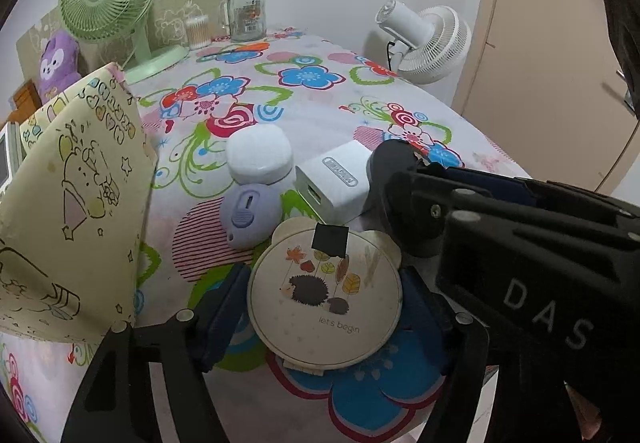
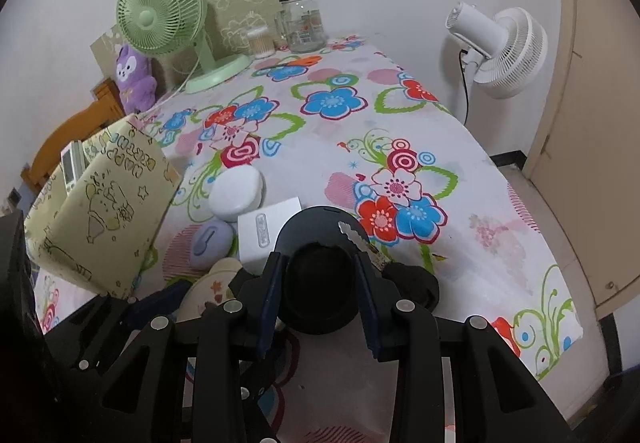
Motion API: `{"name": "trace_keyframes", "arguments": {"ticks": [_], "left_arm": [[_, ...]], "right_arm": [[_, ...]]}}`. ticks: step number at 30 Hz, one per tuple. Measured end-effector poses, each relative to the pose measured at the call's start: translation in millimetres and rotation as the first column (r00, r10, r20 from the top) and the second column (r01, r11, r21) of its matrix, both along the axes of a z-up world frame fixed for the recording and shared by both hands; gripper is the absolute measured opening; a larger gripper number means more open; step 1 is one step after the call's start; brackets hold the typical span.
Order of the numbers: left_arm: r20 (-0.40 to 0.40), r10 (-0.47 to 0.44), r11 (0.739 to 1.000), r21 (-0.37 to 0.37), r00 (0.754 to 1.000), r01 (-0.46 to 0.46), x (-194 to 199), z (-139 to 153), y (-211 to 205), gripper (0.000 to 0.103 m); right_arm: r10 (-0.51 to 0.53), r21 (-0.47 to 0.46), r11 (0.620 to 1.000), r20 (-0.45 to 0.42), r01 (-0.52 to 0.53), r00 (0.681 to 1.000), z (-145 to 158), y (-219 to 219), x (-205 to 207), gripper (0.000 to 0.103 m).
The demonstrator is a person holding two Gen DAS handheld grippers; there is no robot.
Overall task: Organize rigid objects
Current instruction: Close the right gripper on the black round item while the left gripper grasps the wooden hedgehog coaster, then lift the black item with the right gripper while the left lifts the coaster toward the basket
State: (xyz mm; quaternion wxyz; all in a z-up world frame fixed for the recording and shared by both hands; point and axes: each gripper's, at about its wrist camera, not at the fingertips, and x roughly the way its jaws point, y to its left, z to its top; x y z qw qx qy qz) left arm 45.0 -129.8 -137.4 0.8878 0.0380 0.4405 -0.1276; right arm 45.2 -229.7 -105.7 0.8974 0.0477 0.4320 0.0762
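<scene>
Cream round tin with a hedgehog print (image 1: 325, 297) sits between the left gripper (image 1: 320, 303) fingers on the floral tablecloth (image 1: 320, 103); pads look to be on its sides, contact not certain. Right gripper (image 2: 320, 283) is clamped on a black round cap-like object (image 2: 320, 291). White charger block (image 1: 334, 183), lilac round case (image 1: 250, 215) and white rounded case (image 1: 260, 155) lie just beyond the tin, clustered.

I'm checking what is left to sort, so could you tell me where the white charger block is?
The white charger block sits mid-table, behind the round hedgehog case, right of the white puck, against the black object in the right gripper.
</scene>
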Motion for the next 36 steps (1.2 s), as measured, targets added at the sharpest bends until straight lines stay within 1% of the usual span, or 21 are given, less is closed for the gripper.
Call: {"name": "trace_keyframes", "arguments": {"ticks": [9, 13, 27, 36], "left_arm": [[0.023, 0.019, 1.000, -0.010, 1.000, -0.019, 3.7, 19.8, 6.3, 0.076], [0.040, 0.017, 1.000, -0.009, 0.999, -0.017, 4.2, 28.9, 6.4, 0.076], [0.071, 0.013, 1.000, -0.014, 0.997, -0.012, 6.2, 54.0, 6.8, 0.076], [0.099, 0.016, 1.000, -0.019, 0.995, -0.014, 6.0, 74.9, 9.0, 0.076]], "right_arm": [[-0.005, 0.001, 1.000, 0.023, 0.005, 1.000, 11.4, 1.9, 4.1, 0.038], [-0.013, -0.019, 1.000, 0.033, 0.014, 0.999, 18.4, 3.6, 4.8, 0.038], [-0.034, -0.028, 0.999, 0.064, 0.036, 0.997, 41.0, 4.1, 1.8, 0.038], [-0.045, -0.029, 0.998, 0.089, 0.048, 0.995, 57.9, 5.8, 0.3, 0.038]]}}
